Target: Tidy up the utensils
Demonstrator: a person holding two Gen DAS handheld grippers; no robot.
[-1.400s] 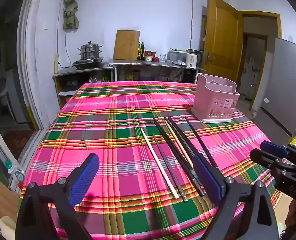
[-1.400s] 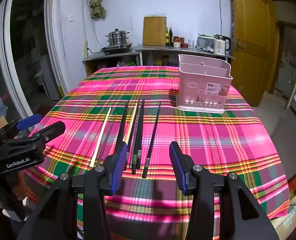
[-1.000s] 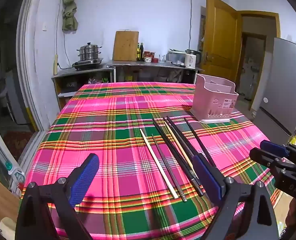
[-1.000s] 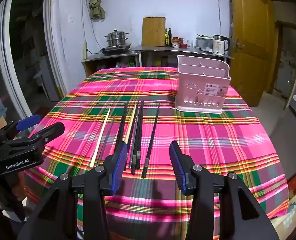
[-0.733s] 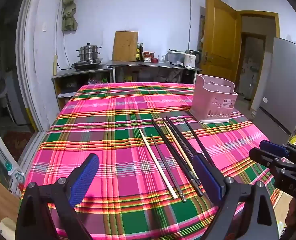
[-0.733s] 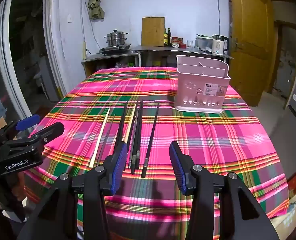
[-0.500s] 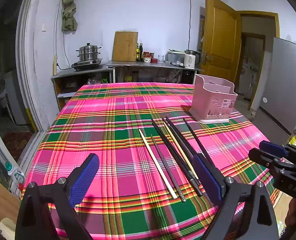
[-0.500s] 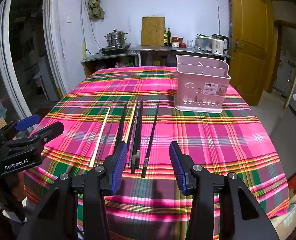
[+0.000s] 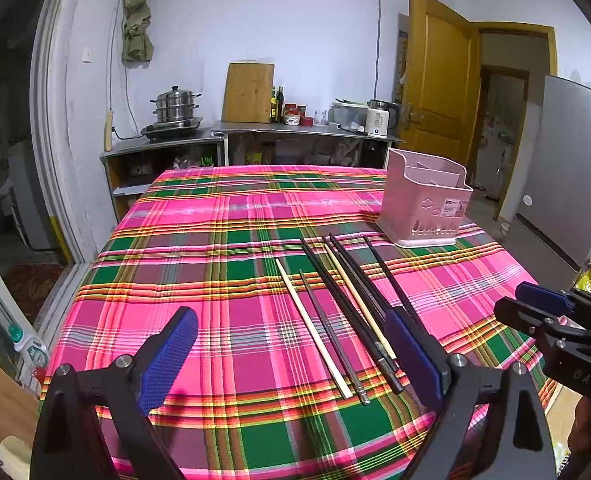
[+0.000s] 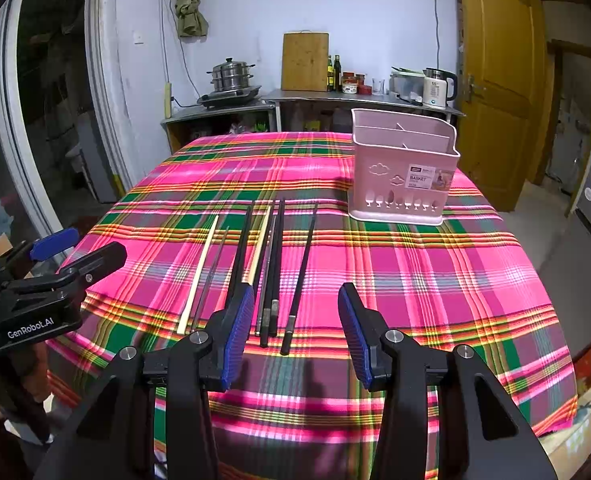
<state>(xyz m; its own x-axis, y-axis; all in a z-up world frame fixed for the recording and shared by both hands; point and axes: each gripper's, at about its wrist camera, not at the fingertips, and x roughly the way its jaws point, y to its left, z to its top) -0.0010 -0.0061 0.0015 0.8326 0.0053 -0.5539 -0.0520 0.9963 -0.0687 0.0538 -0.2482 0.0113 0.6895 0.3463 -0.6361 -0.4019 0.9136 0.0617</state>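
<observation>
Table with a pink, green and yellow plaid cloth. Both my tongs hang above its near edge, holding nothing.

Left tongs: released, jaws spread wide, blue pads facing each other over bare cloth. From the right wrist camera they show at 9 o'clock, off the table's left edge.

Right tongs: released too, but with a narrower gap. Left pad sits over the near ends of the middle chopsticks. From the left wrist camera these tongs show at 3 o'clock, by the table's right edge.

Chopsticks: 7 that I can count, loose in a rough row, lying lengthwise away from me, near ends at about 6 o'clock of the table centre
- 2 pale wooden ones, 1 far left, 1 among the dark sticks
- 1 thin grey one just beside the left pale stick
- dark ones grouped in the middle, some touching
- 1 dark stick alone at the right, slightly apart from the group

Pink utensil basket: upright at 1 o'clock from the chopsticks, well apart from both tongs. Dividers inside; nothing shows above its rim. White label on its front.

Behind the table at 12 o'clock: counter with a steel steamer pot, a wooden cutting board leaning on the wall, a white kettle
</observation>
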